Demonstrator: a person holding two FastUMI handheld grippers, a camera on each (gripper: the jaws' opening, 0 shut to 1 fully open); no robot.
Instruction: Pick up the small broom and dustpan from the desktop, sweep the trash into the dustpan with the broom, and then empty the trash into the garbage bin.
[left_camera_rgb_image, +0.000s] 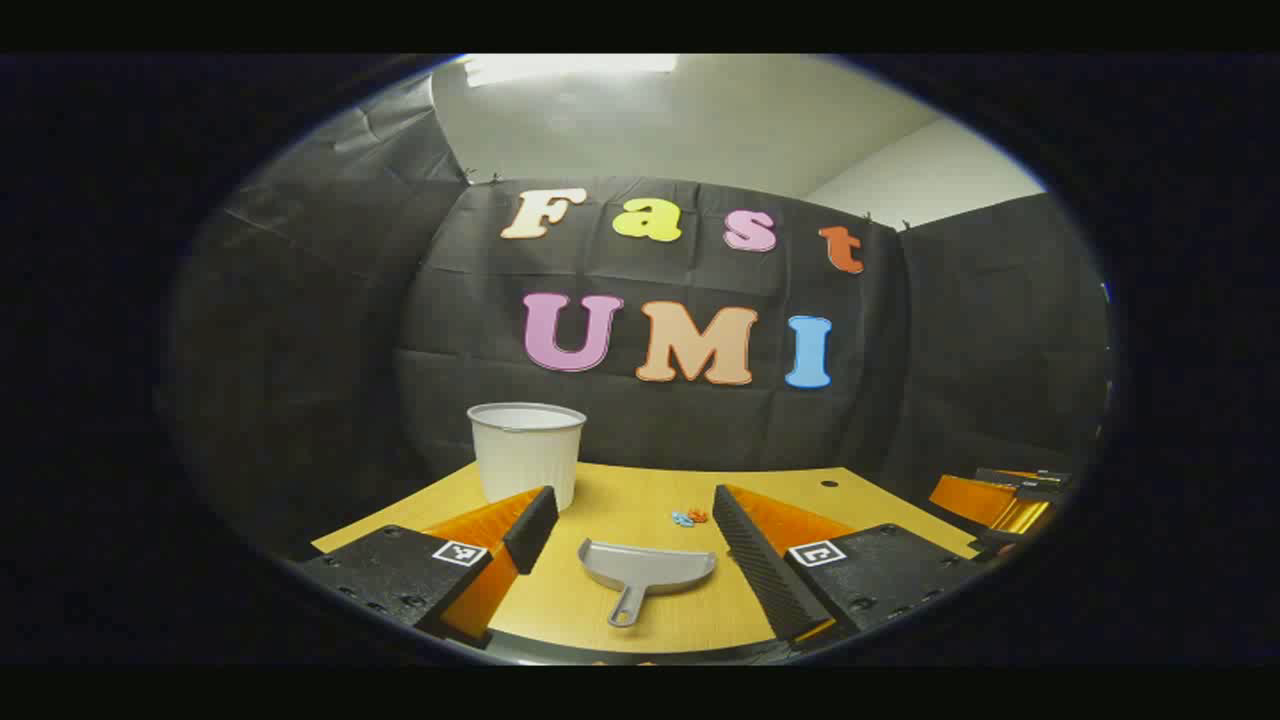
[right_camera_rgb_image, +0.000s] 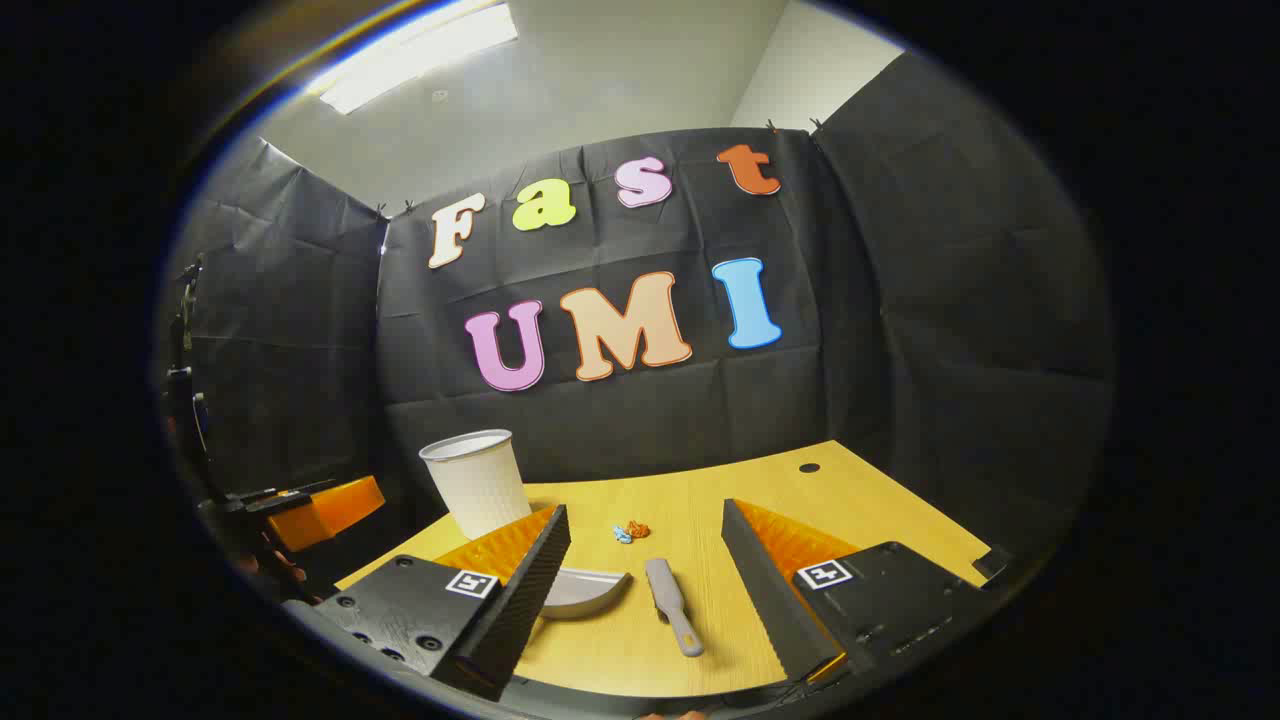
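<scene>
The desk (left_camera_rgb_image: 640, 500) looks like smooth yellow wood with fine grain. The dustpan (left_camera_rgb_image: 648, 567) is grey and a bit shiny, like plastic. The bin (left_camera_rgb_image: 526, 452) is white plastic with thin ribs. The broom (right_camera_rgb_image: 672, 604) looks like matt grey plastic. The wall (left_camera_rgb_image: 300, 330) is creased black cloth.

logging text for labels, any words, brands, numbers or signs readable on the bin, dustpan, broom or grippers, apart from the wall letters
None can be read.
White ribbed plastic bin: no print visible.
Grey plastic dustpan: no print visible.
Grey small broom: no print visible.
Left gripper and right gripper: square black-and-white marker tags, patterns, not text.
</scene>
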